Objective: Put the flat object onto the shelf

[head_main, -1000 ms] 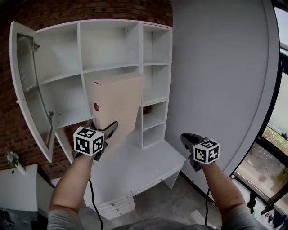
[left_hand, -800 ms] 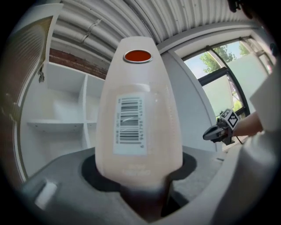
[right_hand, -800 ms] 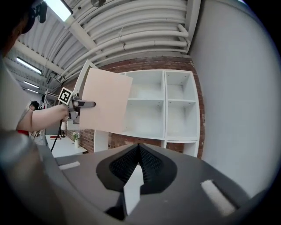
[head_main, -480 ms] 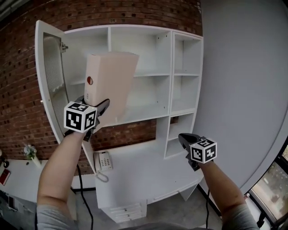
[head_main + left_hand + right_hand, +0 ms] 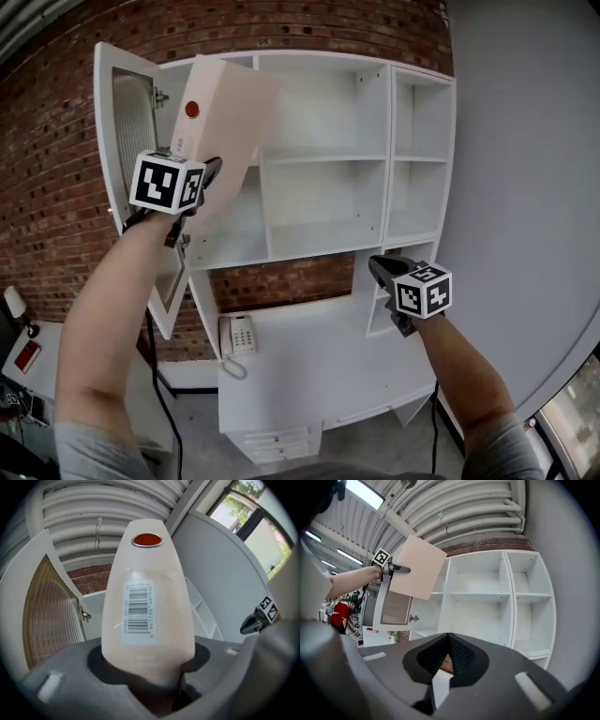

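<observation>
Brick wall [image 5: 56,187] backs the white shelf unit [image 5: 323,155] ahead of you. Your left gripper [image 5: 207,174] clamps the flat object [image 5: 225,103], held high before the upper left compartment: you're mid-carry. Next, level it and slide it in. Your right gripper [image 5: 380,272] hangs closed, empty.

Grey left gripper [image 5: 212,169], right gripper [image 5: 378,266]; black-white marker cubes [image 5: 167,182]; grey sleeves [image 5: 82,450].
</observation>
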